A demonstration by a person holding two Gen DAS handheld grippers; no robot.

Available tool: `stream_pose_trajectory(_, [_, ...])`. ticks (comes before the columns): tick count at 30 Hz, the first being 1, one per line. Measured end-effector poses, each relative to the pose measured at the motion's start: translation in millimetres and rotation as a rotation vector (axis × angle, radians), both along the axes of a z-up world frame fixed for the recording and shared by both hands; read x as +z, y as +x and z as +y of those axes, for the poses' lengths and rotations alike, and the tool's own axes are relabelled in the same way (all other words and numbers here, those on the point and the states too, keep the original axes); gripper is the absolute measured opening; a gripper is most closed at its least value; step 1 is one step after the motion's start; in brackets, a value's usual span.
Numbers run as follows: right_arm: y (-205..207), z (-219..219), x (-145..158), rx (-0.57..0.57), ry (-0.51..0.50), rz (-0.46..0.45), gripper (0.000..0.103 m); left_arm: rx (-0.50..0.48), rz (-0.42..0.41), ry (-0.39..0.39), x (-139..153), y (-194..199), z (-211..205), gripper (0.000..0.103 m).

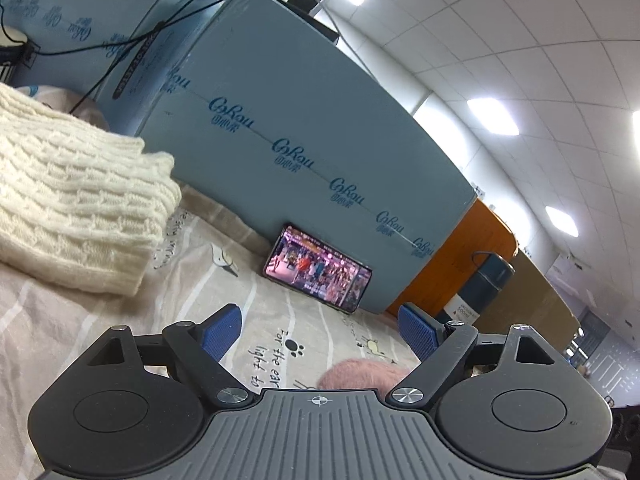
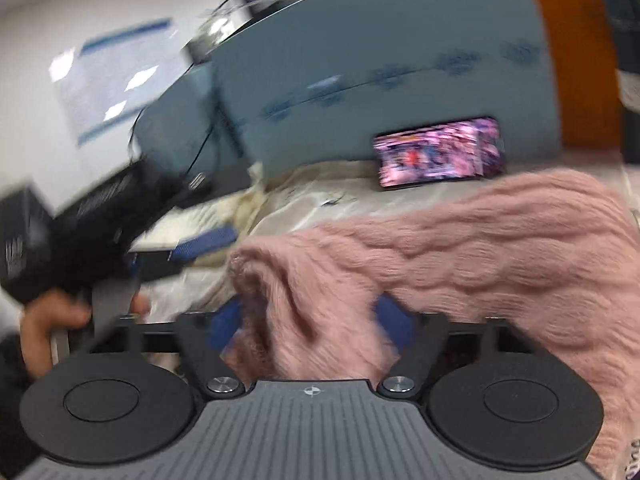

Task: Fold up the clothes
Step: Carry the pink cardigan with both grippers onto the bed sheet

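Observation:
A fuzzy pink knit sweater (image 2: pixel 460 252) fills the right wrist view, draped over my right gripper (image 2: pixel 316 316); its blue pads are closed in on a fold of the pink knit. That view is motion-blurred. My left gripper (image 1: pixel 320 332) is open and empty, held low over the printed bedsheet (image 1: pixel 256 320), with a bit of the pink sweater (image 1: pixel 360 376) just under it. The left gripper (image 2: pixel 204 244) also shows in the right wrist view, held by a hand. A folded cream cable-knit sweater (image 1: pixel 76 200) lies to the left.
A tall blue-grey foam board (image 1: pixel 304 128) stands behind the bed with a phone (image 1: pixel 318 268) playing video leaning against it. Cables hang over the board. An orange panel (image 1: pixel 460 256) and a dark bottle (image 1: pixel 480 284) stand at the right.

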State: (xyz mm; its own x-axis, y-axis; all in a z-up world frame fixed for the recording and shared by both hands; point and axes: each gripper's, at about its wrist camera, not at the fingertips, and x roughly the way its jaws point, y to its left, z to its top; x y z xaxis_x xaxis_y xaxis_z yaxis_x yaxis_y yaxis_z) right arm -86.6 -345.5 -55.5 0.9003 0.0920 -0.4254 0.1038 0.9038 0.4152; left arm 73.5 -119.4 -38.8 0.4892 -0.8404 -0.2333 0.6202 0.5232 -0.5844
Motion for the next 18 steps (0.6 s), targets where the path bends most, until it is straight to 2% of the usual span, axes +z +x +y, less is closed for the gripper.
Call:
stream_pose_trajectory(1, [-2.1,-7.9,-1.6,-0.026,0.034,-0.002,0.023,-0.013,0.005,0.006,-1.8,-0.2,-2.0,0.088])
stream_pose_trajectory(4, [-15.7,-29.8,-5.2,-0.059,0.173,-0.050,0.019,-0.062,0.024,0.030,-7.2,-0.4,-9.9,0.088])
stream_pose_trajectory(9, [-59.4,-51.3,4.7,-0.208,0.198,-0.157,0.019,-0.202,0.065,0.111,-15.1,-0.4,-32.9,0.088])
stream_pose_trajectory(12, [-80.0,-67.2,2.5,-0.266,0.235,-0.209,0.019,-0.298,0.074,0.189,-20.6,-4.7,-50.2,0.088])
stream_pose_trajectory(14, [-87.3,-75.5,0.3,-0.292,0.268,-0.243,0.019,-0.349,0.044,0.243,-23.7,-12.6,-61.0,0.088])
stream_pose_trajectory(16, [-92.4,-83.8,-3.7,-0.301,0.300,-0.274,0.019,-0.371,-0.028,0.282,-22.8,-24.3,-67.5,0.085])
stream_pose_trajectory(18, [-92.6,-87.2,-5.4,-0.289,0.317,-0.283,0.019,-0.408,-0.059,0.305,-24.7,-31.8,-73.6,0.053])
